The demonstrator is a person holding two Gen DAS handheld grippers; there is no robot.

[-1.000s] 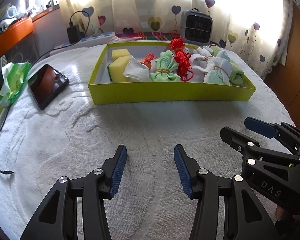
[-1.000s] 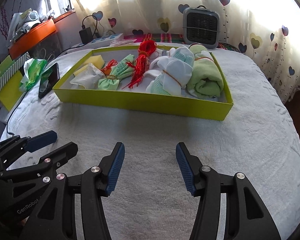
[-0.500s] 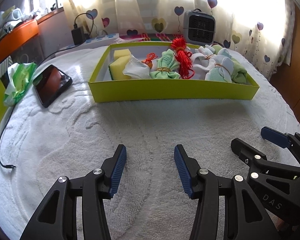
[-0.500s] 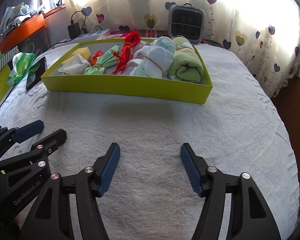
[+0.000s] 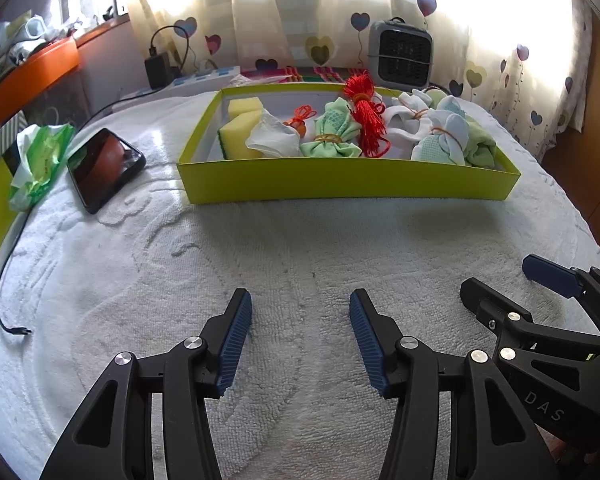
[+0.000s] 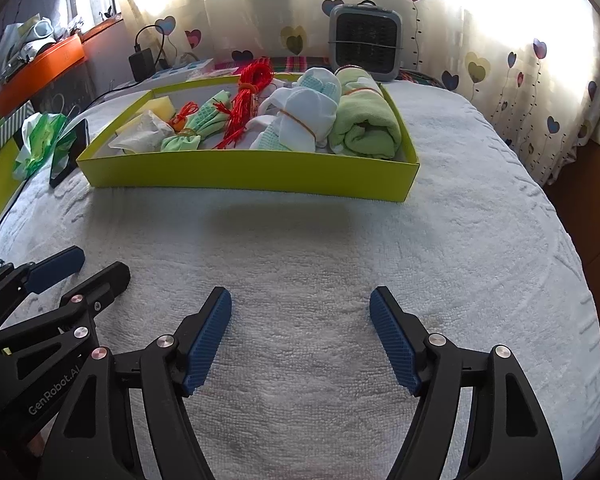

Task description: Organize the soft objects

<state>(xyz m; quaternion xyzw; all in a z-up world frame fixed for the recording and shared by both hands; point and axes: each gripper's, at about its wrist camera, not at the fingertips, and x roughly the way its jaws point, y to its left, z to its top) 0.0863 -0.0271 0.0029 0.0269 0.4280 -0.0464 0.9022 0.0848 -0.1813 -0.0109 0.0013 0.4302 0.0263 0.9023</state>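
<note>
Both of our grippers hang over bare white towel with nothing between their pads. Our right gripper point(image 6: 300, 340) has spread markedly wider than it stood a second ago and its jaws are opening yet; our left gripper point(image 5: 300, 336) is also easing apart, more gently. Neither pad touches anything but air, and the stretch of towel-covered bed point(image 5: 300, 248) beneath us carries no loose item.

All the soft things sit inside the yellow-green tray point(image 5: 340, 184) at the far side of the bed, well apart from us: 2 yellow sponges point(image 5: 242, 124) at its left end, a white cloth pouch point(image 5: 272, 136), a green tied bundle point(image 5: 332, 132), a red cord bundle point(image 5: 366, 116), white and mint socks point(image 5: 436, 132), and a rolled green towel point(image 6: 364, 124) at the right end.

We judge that spreading jaws over an empty patch, with every soft piece lying in the tray, mean a release is done and the sorting is at or near its end. A phone point(image 5: 104, 168) and a green plastic bag point(image 5: 40, 160) lie left of the tray, seemingly outside the job.
</note>
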